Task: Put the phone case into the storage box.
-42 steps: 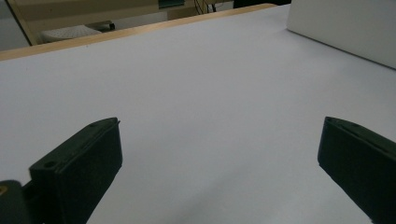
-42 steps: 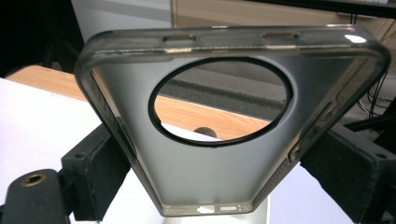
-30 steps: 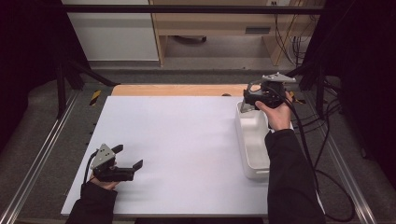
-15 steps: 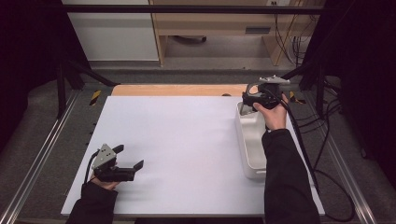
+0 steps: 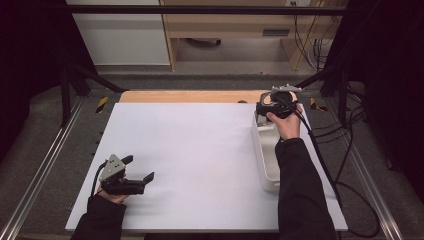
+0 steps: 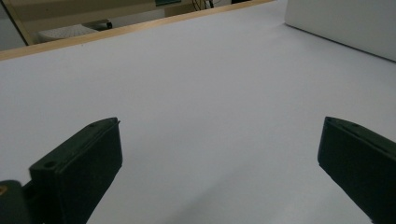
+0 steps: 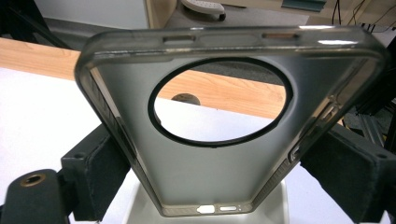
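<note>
My right gripper [image 7: 212, 177] has its two black jaws clamped on the long sides of a translucent smoky-grey phone case with a large round camera cutout [image 7: 219, 154]. The case stands up between them, with its open face toward the camera. From the high view I hold that right gripper [image 5: 270, 106] above the far end of the long white rectangular plastic bin [image 5: 264, 150], so the case is in the air over the bin, not in it. I cannot tell what lies in the bin: my forearm covers much of it. The bin sits at the right edge of the white table sheet [image 5: 200, 150]. A strip of pale wooden tabletop [image 5: 190, 96] shows beyond. My left gripper [image 5: 142, 176] rests near the front left corner, jaws wide apart, holding nothing.
</note>
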`<state>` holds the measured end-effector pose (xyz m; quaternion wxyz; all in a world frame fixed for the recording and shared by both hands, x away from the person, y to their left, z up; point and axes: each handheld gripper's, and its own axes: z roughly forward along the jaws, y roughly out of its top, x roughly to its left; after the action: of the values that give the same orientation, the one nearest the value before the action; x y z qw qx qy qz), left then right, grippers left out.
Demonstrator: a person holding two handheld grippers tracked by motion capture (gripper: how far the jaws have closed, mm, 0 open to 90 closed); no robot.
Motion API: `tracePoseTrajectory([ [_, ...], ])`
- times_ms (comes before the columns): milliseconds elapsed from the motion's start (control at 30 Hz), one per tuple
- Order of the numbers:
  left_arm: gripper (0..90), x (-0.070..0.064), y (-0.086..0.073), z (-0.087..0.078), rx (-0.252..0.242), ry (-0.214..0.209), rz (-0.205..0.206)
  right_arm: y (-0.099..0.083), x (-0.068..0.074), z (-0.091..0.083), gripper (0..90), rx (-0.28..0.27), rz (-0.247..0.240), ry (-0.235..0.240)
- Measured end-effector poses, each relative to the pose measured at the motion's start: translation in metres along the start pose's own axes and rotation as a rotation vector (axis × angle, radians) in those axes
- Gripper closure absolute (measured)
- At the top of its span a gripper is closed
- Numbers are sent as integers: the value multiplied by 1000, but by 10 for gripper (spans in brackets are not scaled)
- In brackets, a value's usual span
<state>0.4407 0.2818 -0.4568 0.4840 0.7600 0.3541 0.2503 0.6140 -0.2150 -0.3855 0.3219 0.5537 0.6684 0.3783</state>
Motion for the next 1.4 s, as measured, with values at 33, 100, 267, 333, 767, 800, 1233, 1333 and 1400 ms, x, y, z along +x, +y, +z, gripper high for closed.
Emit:
tracePoseTrajectory([
  [33, 0, 0, 0, 0, 0, 1, 1, -1, 0, 1, 114, 3, 0, -2],
  [100, 0, 0, 0, 0, 2, 0, 2, -3, -1, 3, 114, 7, 1, -3],
  [267, 0, -1, 0, 1, 7, 1, 5, -7, -2, 8, 114, 18, 7, -10],
  [333, 0, -1, 0, 1, 8, 1, 9, -9, -2, 10, 114, 19, 6, -10],
  [767, 0, -1, -1, 2, 12, 1, 14, -17, -1, 19, 114, 38, 11, -15],
  [800, 0, -1, -1, 2, 12, 1, 14, -17, -1, 20, 114, 39, 11, -15],
  [1233, 0, -1, -1, 2, 14, 1, 15, -21, 0, 23, 112, 42, 14, -14],
  [1333, 0, -1, -1, 2, 16, 0, 16, -22, 0, 23, 112, 41, 15, -13],
  [1400, 0, -1, -1, 3, 17, 0, 17, -22, 0, 23, 110, 42, 15, -9],
])
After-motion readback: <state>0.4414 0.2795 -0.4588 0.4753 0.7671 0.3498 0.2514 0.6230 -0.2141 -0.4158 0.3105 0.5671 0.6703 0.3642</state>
